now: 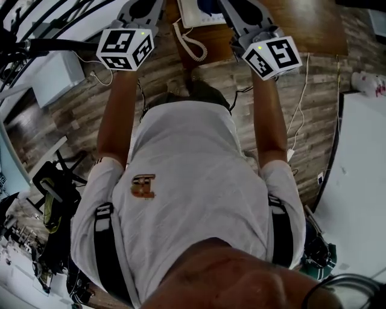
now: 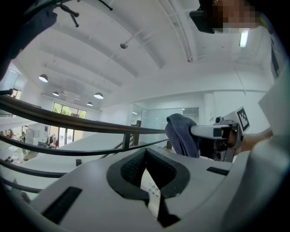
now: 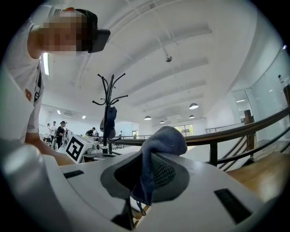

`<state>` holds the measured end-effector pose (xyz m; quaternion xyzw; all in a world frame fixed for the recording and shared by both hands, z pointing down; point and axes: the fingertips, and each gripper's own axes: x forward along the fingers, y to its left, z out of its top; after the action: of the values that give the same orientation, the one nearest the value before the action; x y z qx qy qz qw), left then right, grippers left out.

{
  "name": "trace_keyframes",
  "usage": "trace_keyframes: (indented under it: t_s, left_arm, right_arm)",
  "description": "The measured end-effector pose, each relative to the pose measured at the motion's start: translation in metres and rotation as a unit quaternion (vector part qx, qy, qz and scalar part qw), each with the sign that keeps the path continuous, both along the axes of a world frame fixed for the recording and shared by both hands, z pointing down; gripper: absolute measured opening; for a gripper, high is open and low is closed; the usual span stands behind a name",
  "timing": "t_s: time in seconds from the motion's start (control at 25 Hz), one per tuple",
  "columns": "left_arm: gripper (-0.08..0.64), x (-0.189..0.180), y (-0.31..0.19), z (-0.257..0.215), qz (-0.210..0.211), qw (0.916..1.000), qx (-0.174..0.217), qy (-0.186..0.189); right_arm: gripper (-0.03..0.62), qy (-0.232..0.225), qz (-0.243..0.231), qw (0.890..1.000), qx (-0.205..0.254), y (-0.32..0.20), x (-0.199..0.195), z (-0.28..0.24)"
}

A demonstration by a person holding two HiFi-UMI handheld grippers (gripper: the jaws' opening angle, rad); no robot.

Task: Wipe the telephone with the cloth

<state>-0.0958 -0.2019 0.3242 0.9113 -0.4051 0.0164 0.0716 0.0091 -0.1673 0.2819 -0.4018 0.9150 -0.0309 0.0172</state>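
Observation:
The white telephone (image 1: 200, 13) sits on a wooden table at the top edge of the head view, its coiled cord (image 1: 192, 43) hanging over the front. Both arms reach toward it. My right gripper (image 3: 144, 183) is shut on a blue cloth (image 3: 161, 141) that bulges over its jaws. From the left gripper view the cloth (image 2: 180, 133) hangs off the right gripper (image 2: 213, 131). My left gripper (image 2: 148, 181) has its jaws together with nothing in them; a strip of keypad shows through the slit. In the head view only the bodies and marker cubes (image 1: 125, 48) show, and the fingertips are cut off.
Wood-plank floor lies below the person. A white cabinet (image 1: 57, 75) stands at left, and cables (image 1: 298, 121) run beside a white surface (image 1: 362, 169) at right. A dark railing (image 2: 68, 120) and a coat rack (image 3: 108, 108) stand beyond the table.

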Motion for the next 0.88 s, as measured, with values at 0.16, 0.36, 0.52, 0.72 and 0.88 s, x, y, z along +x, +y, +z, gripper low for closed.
trace_keyframes:
  t_s: [0.16, 0.36, 0.52, 0.72, 0.88]
  left_arm:
    - [0.017, 0.007, -0.015, 0.014, -0.023, 0.9995, -0.022, -0.003]
    - [0.018, 0.012, -0.035, 0.035, -0.064, 0.9965, -0.054, -0.007]
    - [0.018, 0.021, -0.047, 0.048, -0.089, 0.9928, -0.079, -0.005]
    - [0.02, 0.032, -0.058, 0.071, -0.114, 0.9856, -0.124, -0.014]
    - [0.059, 0.038, -0.063, 0.093, -0.114, 0.9796, -0.164, -0.023]
  right_arm:
    - [0.06, 0.005, -0.027, 1.0, -0.01, -0.022, 0.006, 0.011]
    - [0.06, 0.007, -0.064, 0.997, -0.036, -0.053, 0.011, 0.031]
    - [0.06, 0.018, -0.098, 0.994, -0.049, -0.069, 0.016, 0.04]
    - [0.06, 0.038, -0.143, 0.986, -0.079, -0.087, 0.02, 0.057]
    - [0.06, 0.044, -0.164, 0.98, -0.103, -0.097, 0.018, 0.068]
